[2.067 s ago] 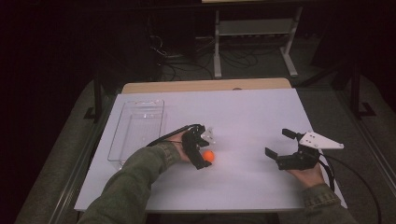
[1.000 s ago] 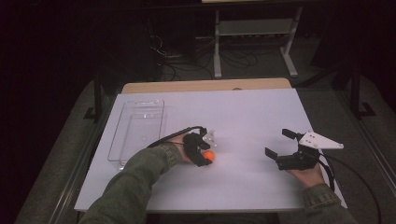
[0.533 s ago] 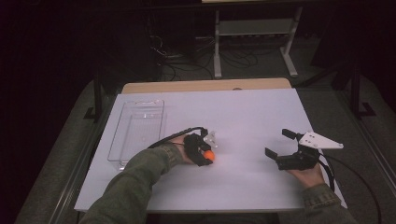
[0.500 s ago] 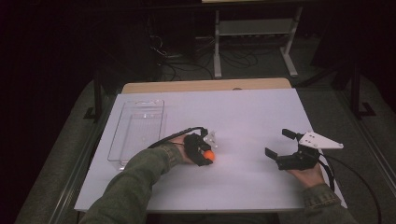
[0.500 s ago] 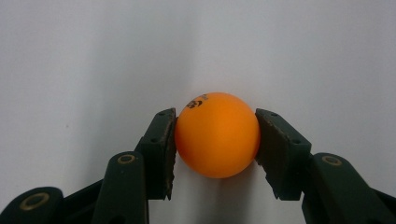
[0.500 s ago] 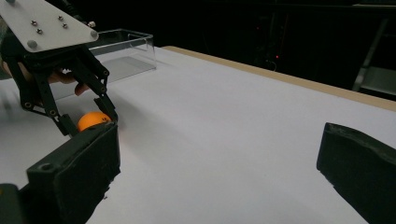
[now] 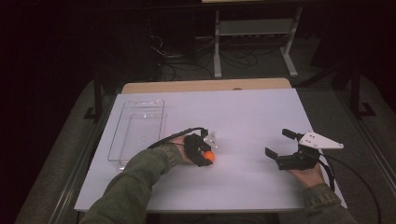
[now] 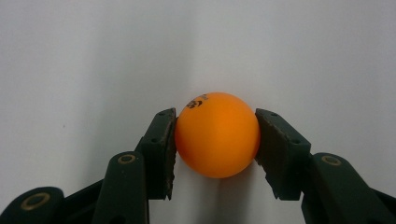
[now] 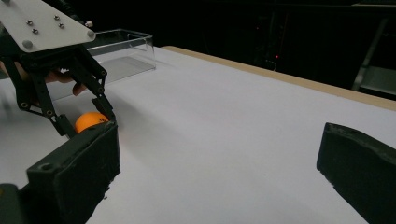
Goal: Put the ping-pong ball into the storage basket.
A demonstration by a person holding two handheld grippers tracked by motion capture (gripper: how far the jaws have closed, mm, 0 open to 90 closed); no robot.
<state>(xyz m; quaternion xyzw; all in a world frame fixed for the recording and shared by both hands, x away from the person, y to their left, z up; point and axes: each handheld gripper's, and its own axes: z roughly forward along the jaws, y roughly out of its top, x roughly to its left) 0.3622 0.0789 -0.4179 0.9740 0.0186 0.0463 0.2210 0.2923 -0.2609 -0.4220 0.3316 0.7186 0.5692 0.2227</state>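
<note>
The left tool (image 7: 206,153) has just closed its jaws on the orange ball (image 8: 217,134), and both pads press its sides while it rests on the white surface (image 7: 243,116), near the middle. The clear tray (image 7: 137,130) lies at about ten o'clock from the ball. The right tool (image 7: 285,145), at three o'clock and well apart, holds nothing, its jaws spread wide.

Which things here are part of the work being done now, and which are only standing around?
Part of the work:
- orange ball, clamped between the pads of the left gripper
- clear plastic tray, lying beside that hand, perhaps where the ball goes

Only standing around:
- right gripper, jaws open, holding nothing
- white table
- metal stand on the floor behind the table
</note>
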